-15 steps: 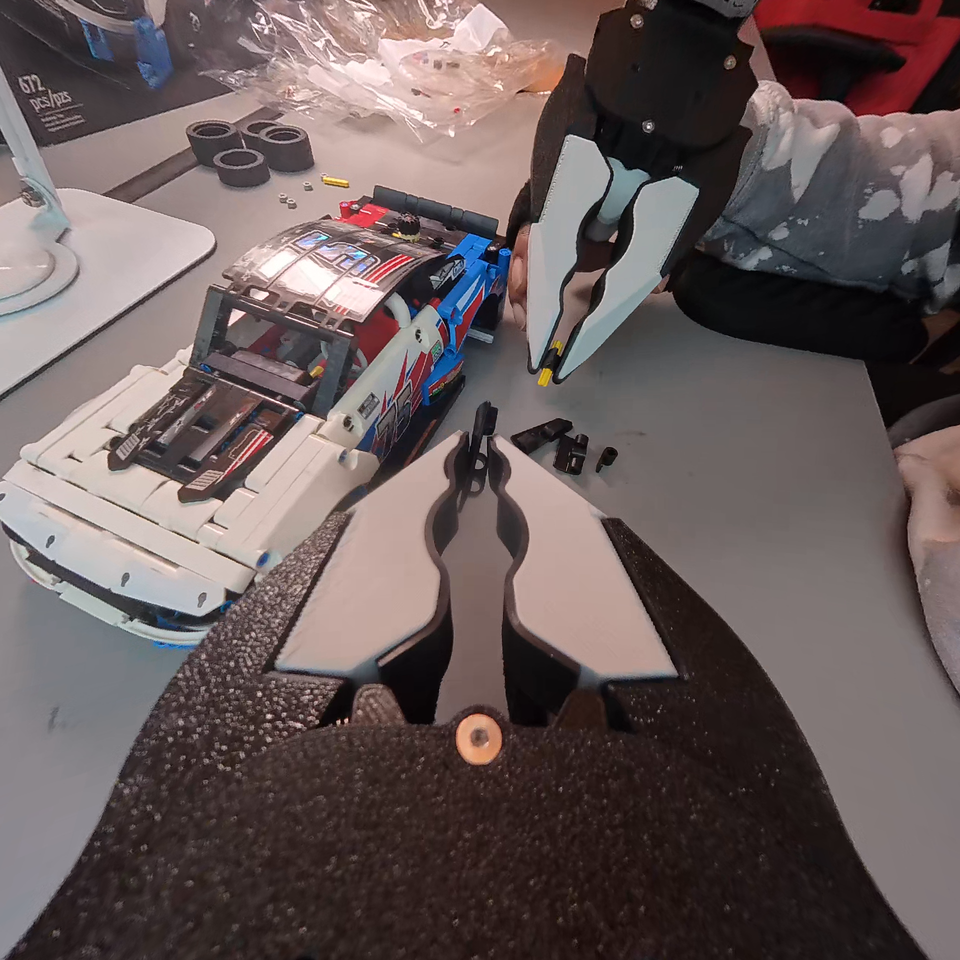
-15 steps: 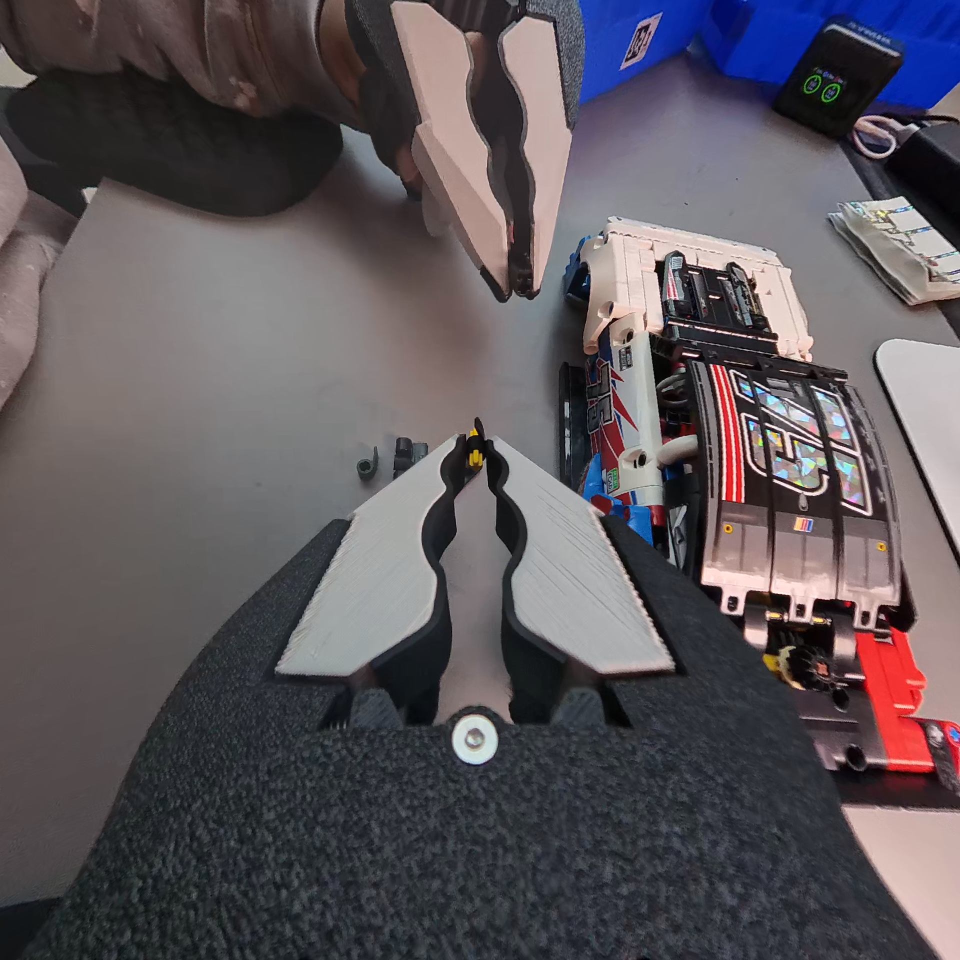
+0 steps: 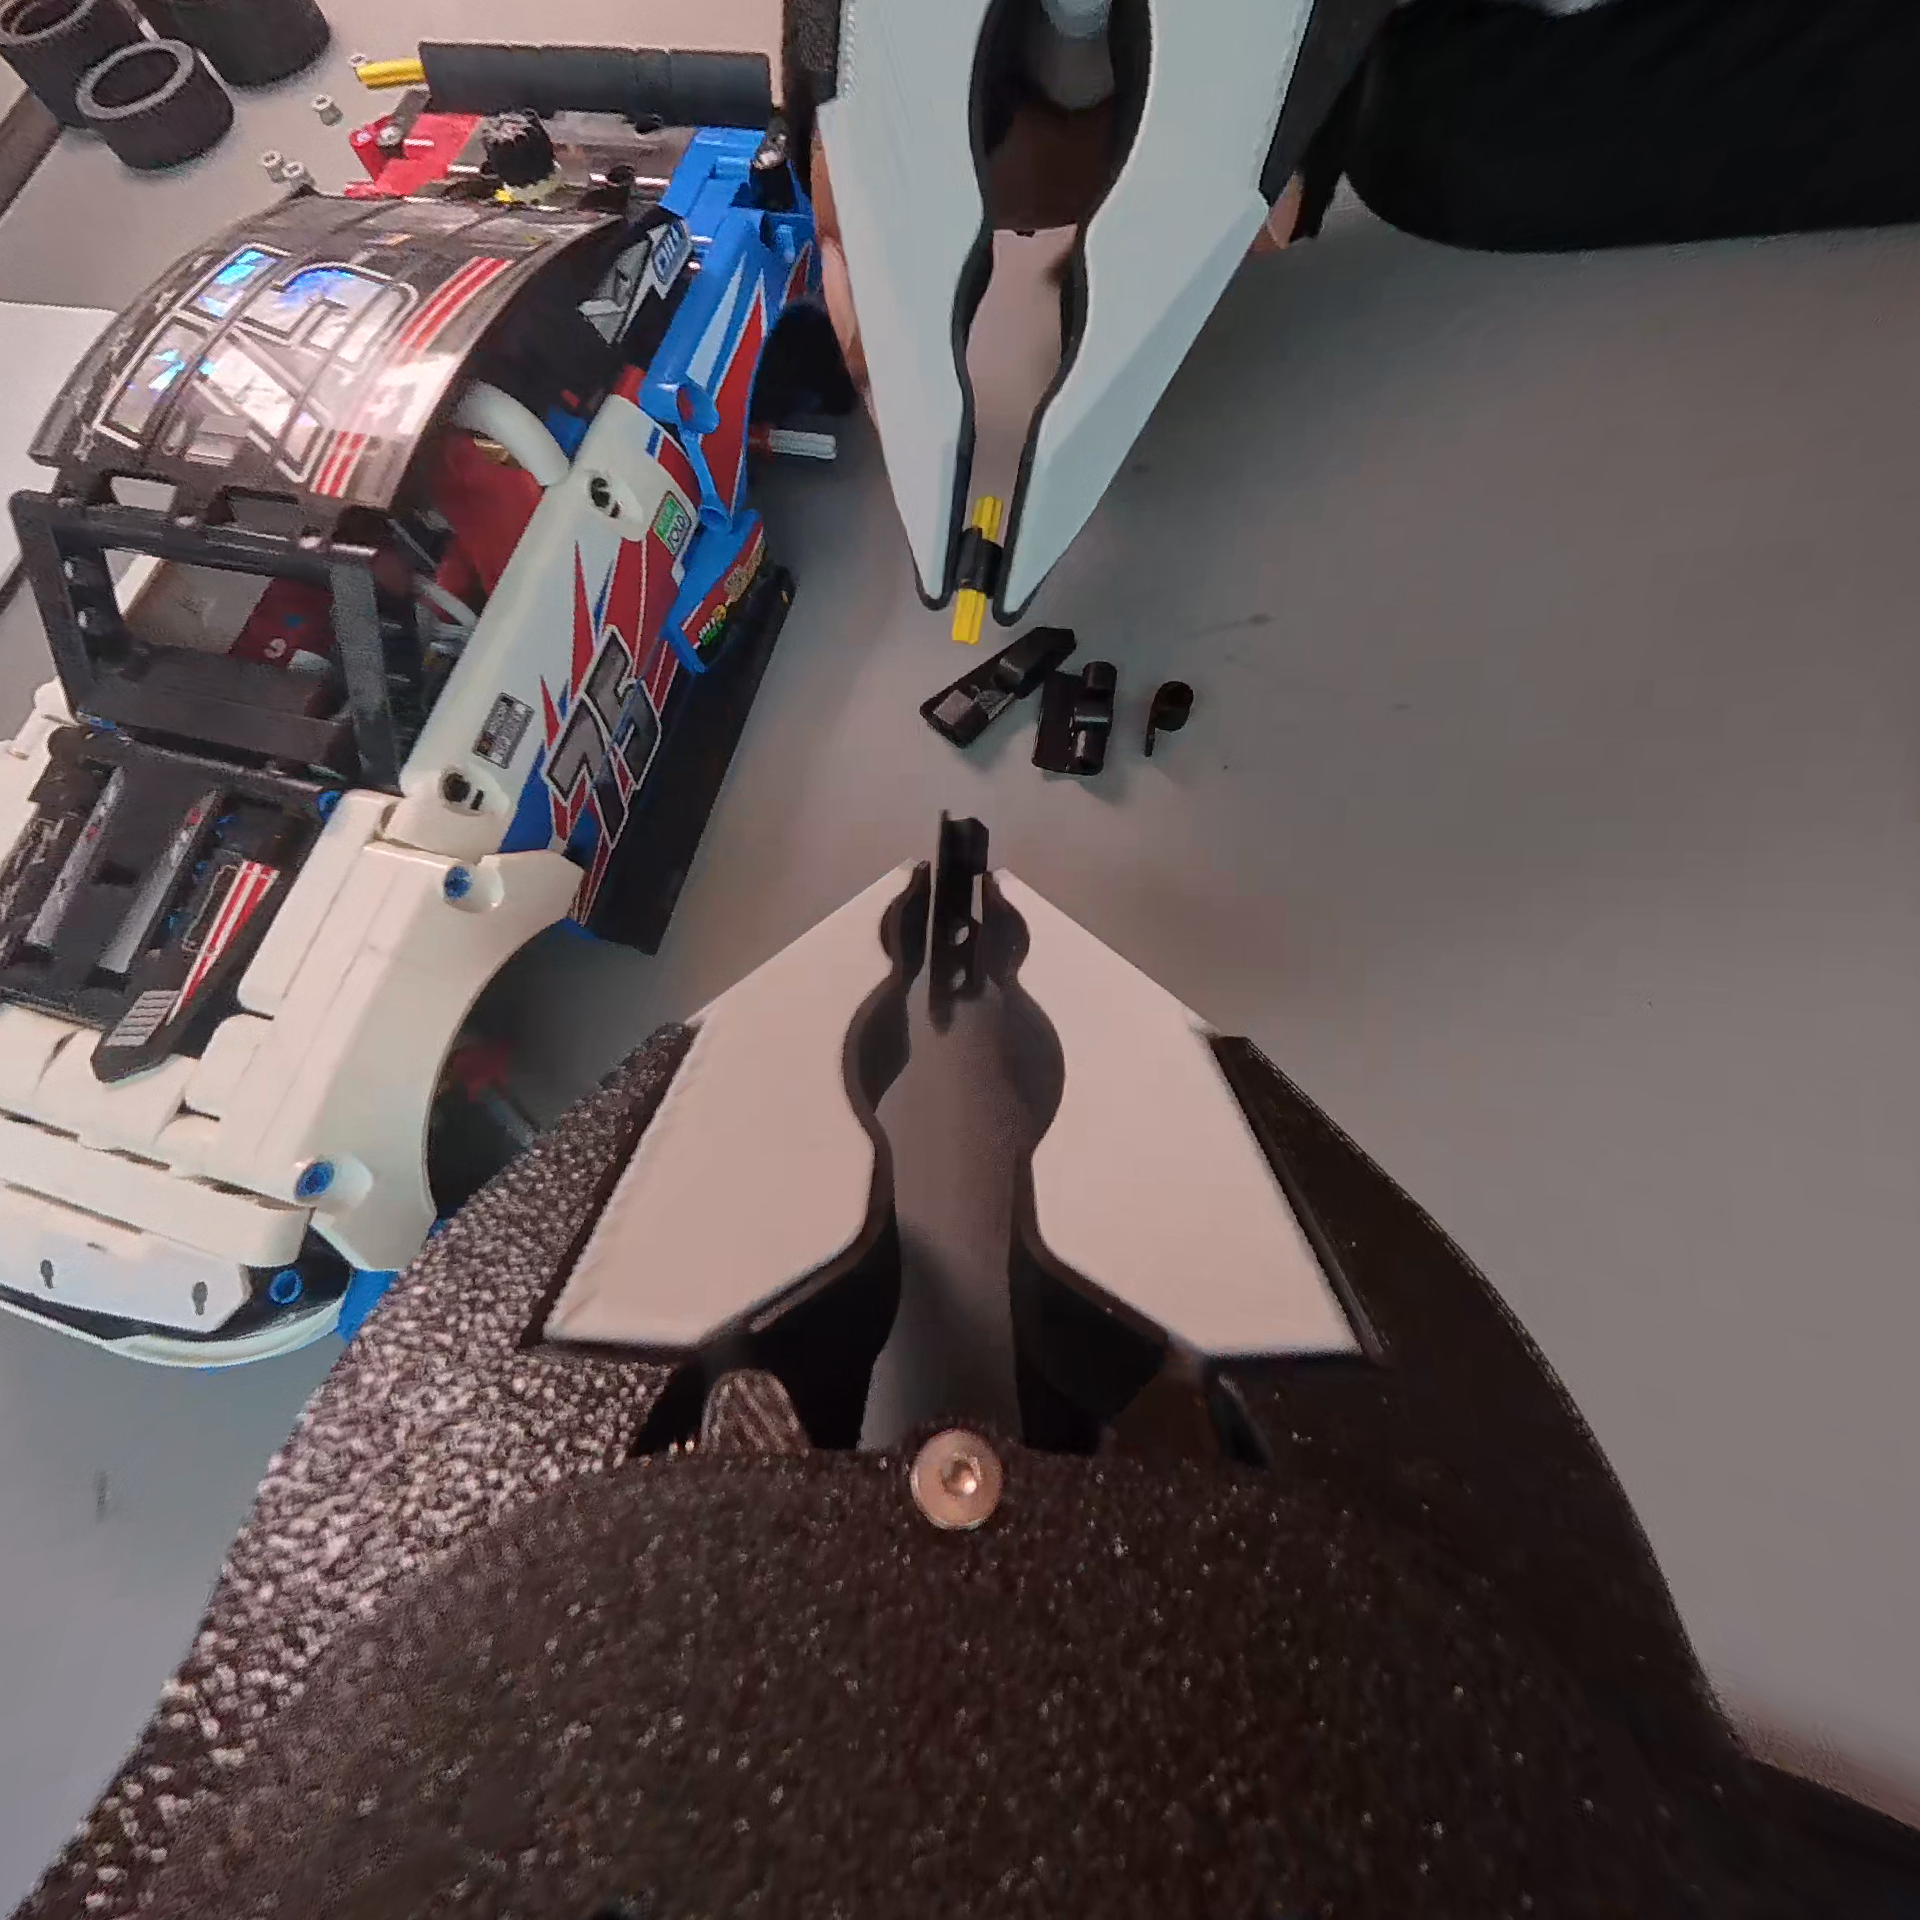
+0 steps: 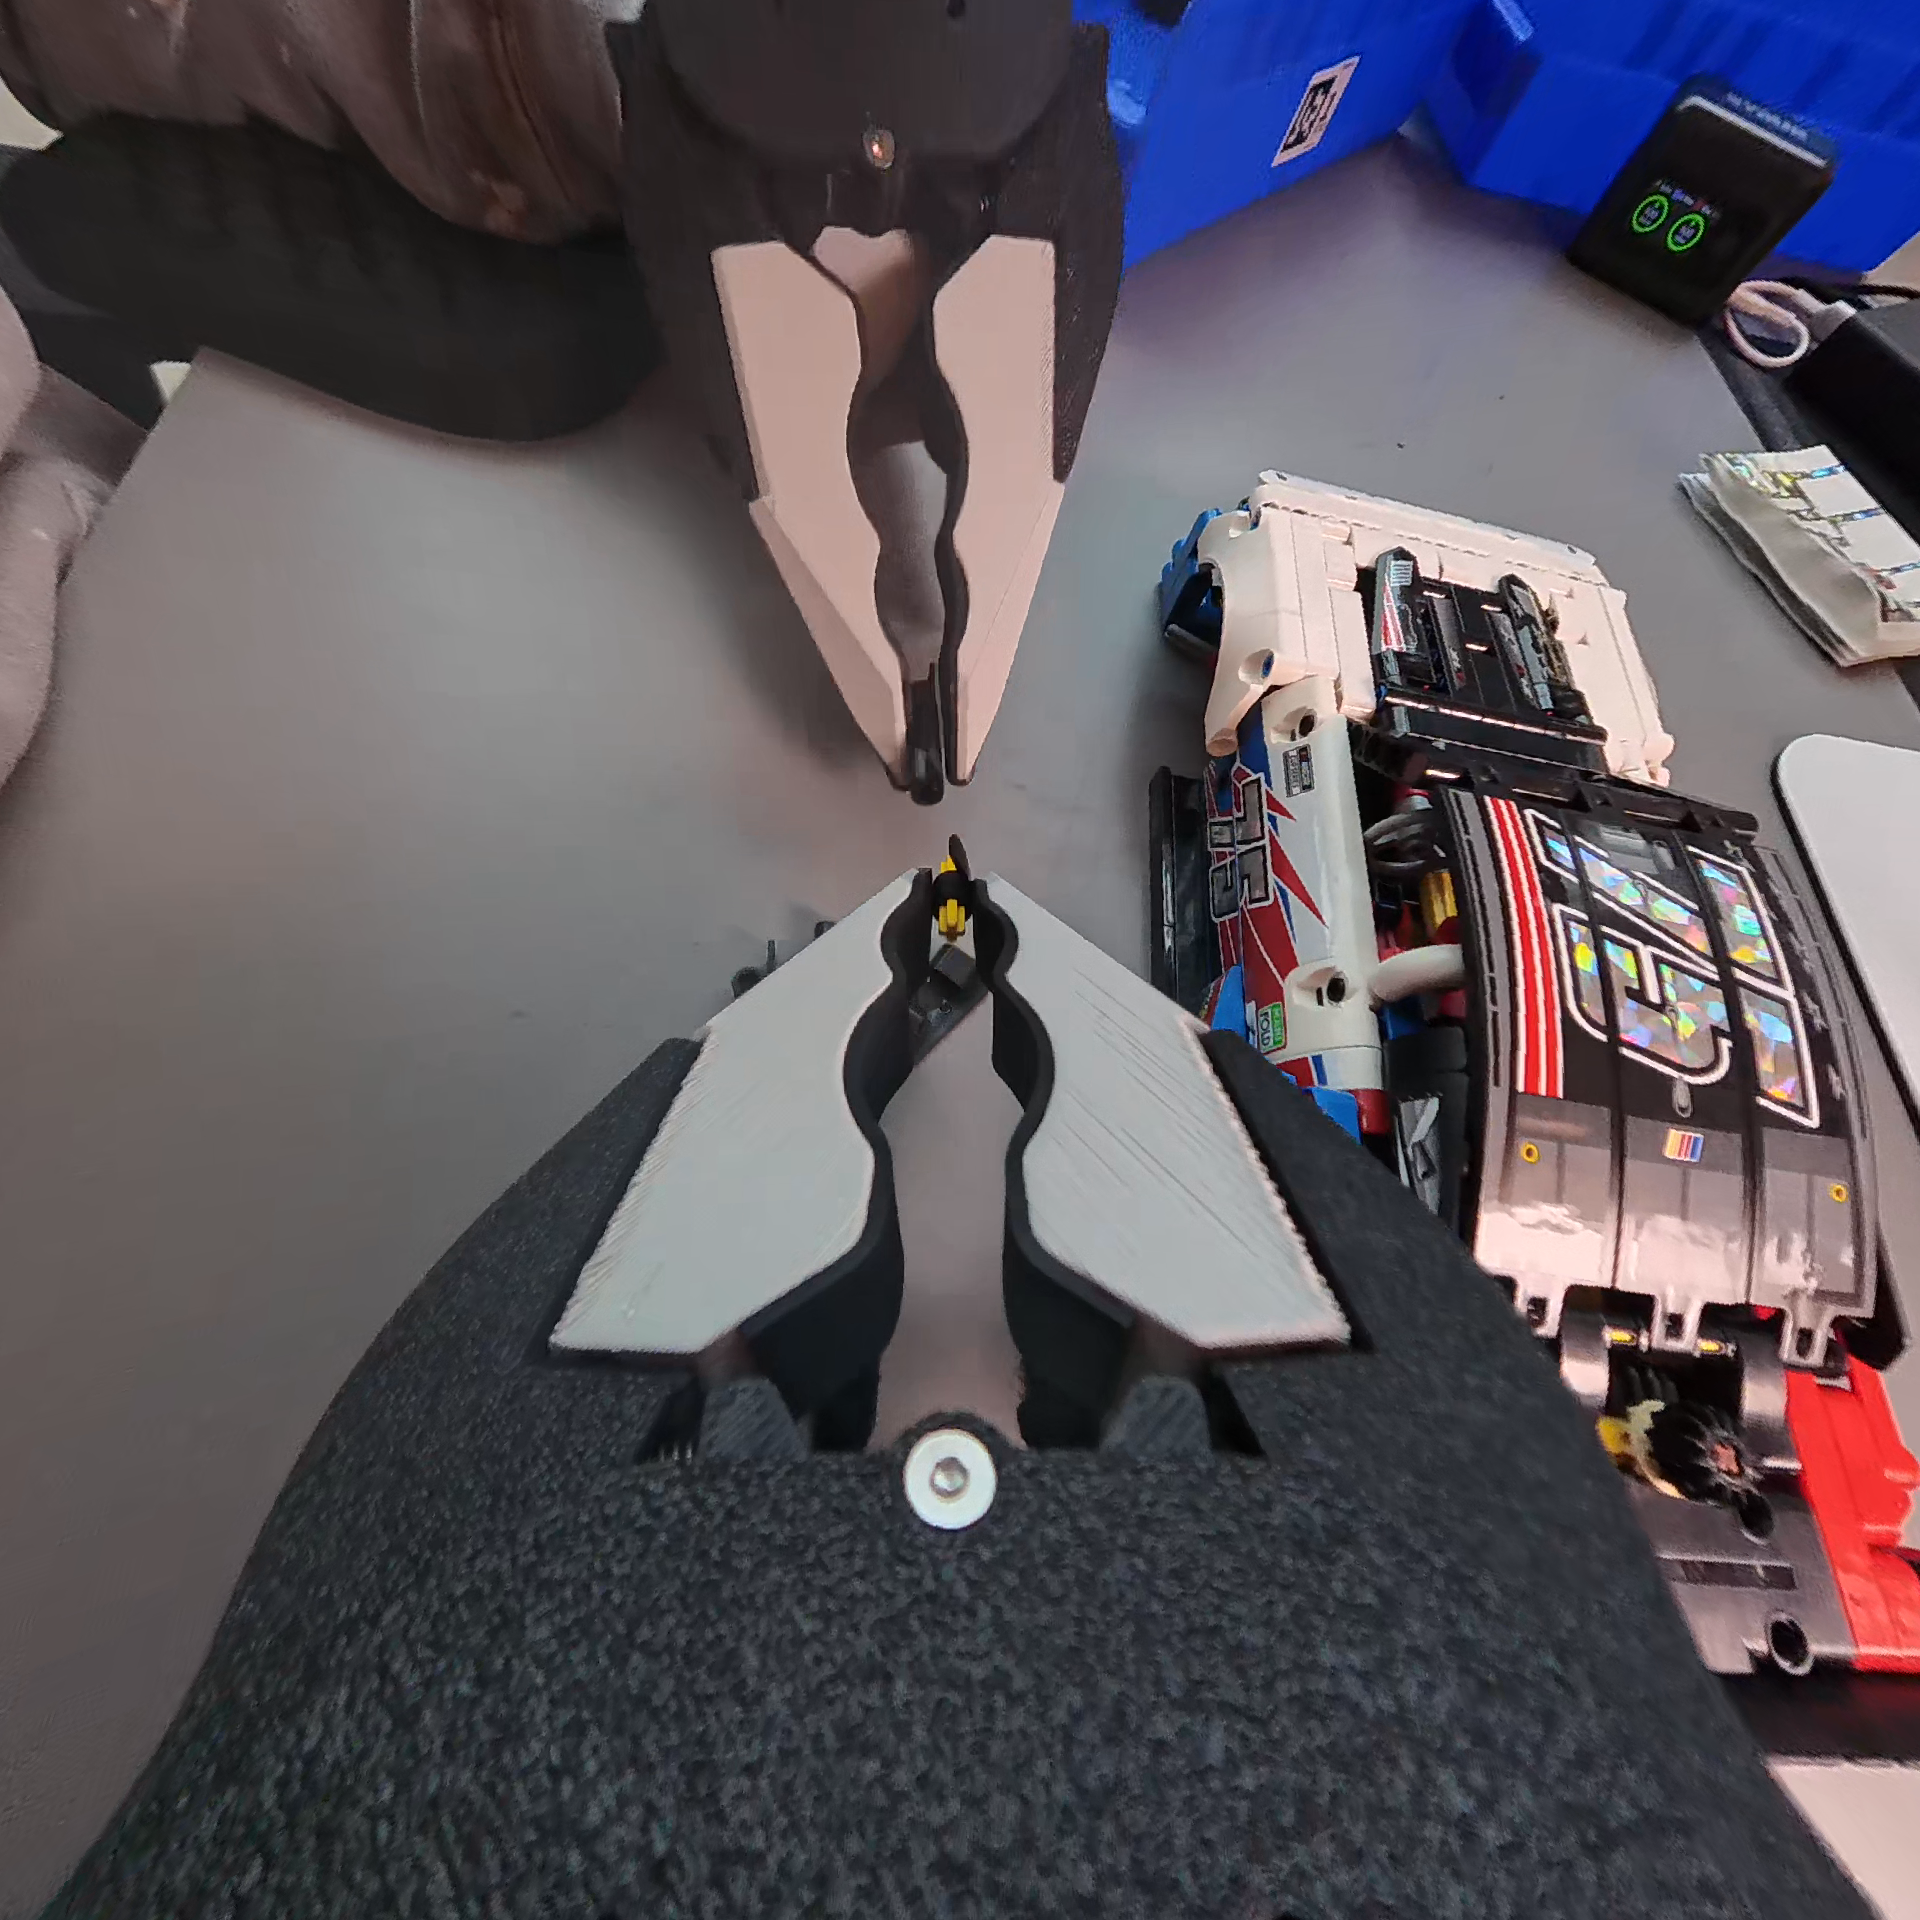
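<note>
My left gripper (image 3: 958, 873) is shut on a thin black beam piece (image 3: 958, 904) with holes, held upright just above the grey table. My right gripper (image 4: 951, 878) is shut on a small yellow axle with a black collar (image 4: 949, 902). The two grippers point tip to tip, a short gap apart. In the left wrist view the right gripper (image 3: 977, 603) shows ahead with the yellow axle (image 3: 975, 566) in it. In the right wrist view the left gripper (image 4: 927, 779) shows ahead with the black piece (image 4: 923, 743). Three loose black parts (image 3: 1049, 696) lie on the table between them.
A brick-built race car (image 3: 343, 644) without wheels lies to the left in the left wrist view and to the right in the right wrist view (image 4: 1538, 987). Black tyres (image 3: 145, 94), blue bins (image 4: 1299, 104), a black device (image 4: 1704, 197), a folded sheet (image 4: 1808, 551) and a person's sleeves (image 4: 312, 156) ring the table. Left tips to right tips: about 5 centimetres.
Both grippers have come closer together, tips now nearly meeting over the loose black parts. Each still holds its piece.
</note>
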{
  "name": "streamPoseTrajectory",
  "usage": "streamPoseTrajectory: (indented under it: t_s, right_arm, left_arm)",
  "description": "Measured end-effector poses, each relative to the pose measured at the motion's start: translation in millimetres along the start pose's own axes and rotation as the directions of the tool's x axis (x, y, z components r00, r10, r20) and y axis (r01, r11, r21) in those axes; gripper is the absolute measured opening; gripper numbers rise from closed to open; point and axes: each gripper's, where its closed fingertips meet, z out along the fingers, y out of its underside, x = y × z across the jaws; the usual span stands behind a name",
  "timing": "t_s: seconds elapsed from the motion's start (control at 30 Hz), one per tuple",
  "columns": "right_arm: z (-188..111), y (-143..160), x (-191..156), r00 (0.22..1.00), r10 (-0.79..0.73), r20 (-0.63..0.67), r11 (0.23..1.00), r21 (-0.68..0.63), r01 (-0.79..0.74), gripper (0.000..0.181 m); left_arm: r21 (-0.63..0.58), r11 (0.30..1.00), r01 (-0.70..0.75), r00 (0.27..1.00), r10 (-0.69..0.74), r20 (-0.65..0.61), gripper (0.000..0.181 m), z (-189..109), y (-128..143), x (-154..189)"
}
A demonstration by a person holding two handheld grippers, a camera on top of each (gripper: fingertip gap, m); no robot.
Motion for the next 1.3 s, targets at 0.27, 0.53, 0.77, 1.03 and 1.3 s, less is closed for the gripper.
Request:
streamPoseTrajectory:
  t_s: [0.27,0.53,0.77,1.03,1.3]
  right_arm:
    - [-4.6,-26.0,-2.1,0.998,0.050,0.025,0.987,0.149,-0.053,0.006]
    - [-6.7,-44.5,-12.1,0.990,0.094,0.106,0.961,0.251,-0.118,0.006]
    - [-6.6,-45.1,-12.1,0.977,0.155,0.147,0.949,0.253,-0.189,0.006]
    - [-8.1,-43.8,-12.8,0.974,0.160,0.158,0.948,0.250,-0.197,0.011]
    - [-6.7,-44.1,-11.2,0.980,0.149,0.134,0.952,0.250,-0.179,0.006]
  left_arm:
    - [0.179,0.983,0.044,0.999,-0.039,-0.032,0.024,-14.5,-32.9,3.6]
    - [0.290,0.956,0.033,0.998,-0.019,-0.052,0.004,-24.7,-57.4,14.6]
    - [0.278,0.960,0.006,1.000,0.000,-0.025,0.002,-25.9,-58.3,13.3]
    - [0.274,0.961,0.025,0.999,-0.018,-0.026,0.002,-27.2,-58.0,11.0]
    - [0.273,0.962,0.023,1.000,-0.016,-0.026,0.003,-25.7,-55.9,11.5]
